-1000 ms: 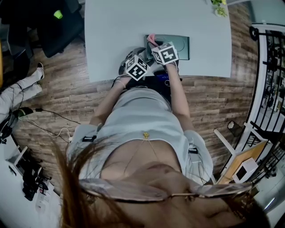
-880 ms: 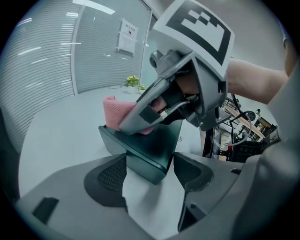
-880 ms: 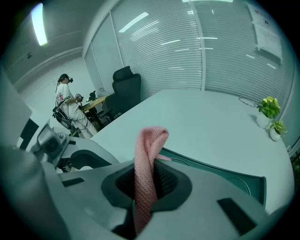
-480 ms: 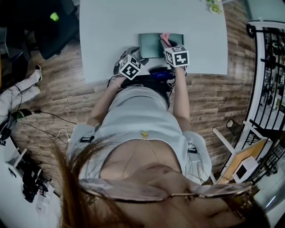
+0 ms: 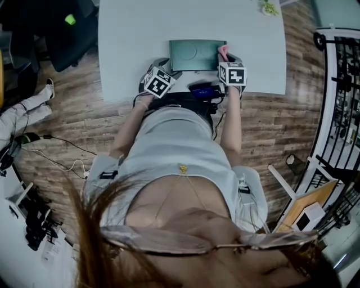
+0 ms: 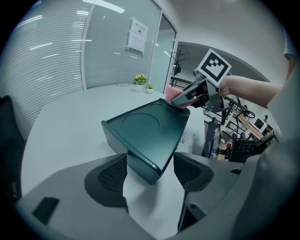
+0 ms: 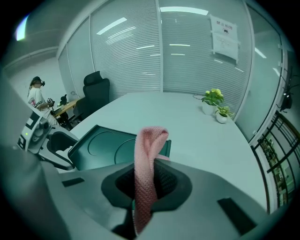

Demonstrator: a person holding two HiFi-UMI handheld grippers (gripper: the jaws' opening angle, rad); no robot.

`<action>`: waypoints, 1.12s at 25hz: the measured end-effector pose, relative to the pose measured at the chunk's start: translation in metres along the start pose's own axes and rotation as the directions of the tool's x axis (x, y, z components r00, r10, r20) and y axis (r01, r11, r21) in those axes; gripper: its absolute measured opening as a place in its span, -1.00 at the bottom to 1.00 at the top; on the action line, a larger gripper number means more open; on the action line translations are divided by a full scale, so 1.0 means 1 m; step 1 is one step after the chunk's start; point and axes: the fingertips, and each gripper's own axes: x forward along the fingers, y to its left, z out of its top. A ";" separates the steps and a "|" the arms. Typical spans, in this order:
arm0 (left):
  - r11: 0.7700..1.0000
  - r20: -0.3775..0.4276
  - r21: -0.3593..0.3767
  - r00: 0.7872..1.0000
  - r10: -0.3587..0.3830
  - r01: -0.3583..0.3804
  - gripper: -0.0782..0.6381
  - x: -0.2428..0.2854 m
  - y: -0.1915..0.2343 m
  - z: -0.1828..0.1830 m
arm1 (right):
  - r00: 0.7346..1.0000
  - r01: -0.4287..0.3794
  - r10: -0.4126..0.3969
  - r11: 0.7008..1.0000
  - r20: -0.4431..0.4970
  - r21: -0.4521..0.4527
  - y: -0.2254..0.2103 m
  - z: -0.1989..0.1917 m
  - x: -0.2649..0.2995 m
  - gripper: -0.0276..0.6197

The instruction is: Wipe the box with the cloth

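Box (image 5: 197, 54) sits on the table (image 5: 135, 34), near its 6 o'clock edge. Cloth (image 5: 223, 53) is at the box's 3 o'clock end, seemingly on the top. Looks mid-wipe. No mark shows which parts are done, so I'd assume most of the top and the sides are left. Right gripper (image 7: 149, 180) is clenched on the cloth, forearm coming in from 6 o'clock. Left gripper (image 6: 150, 174) has its jaws spread, straddling the box's 7 o'clock corner without clearly pinching it; probably bracing.

Bright even light from ceiling strips (image 7: 180, 9); fisheye edges dark, warped.
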 end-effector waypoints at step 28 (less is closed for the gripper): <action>0.991 -0.082 -0.023 0.989 0.127 -0.129 0.09 -0.001 0.004 -0.007 | 0.990 -0.122 0.117 0.990 -0.075 -0.066 0.019 -0.003 0.013 -0.79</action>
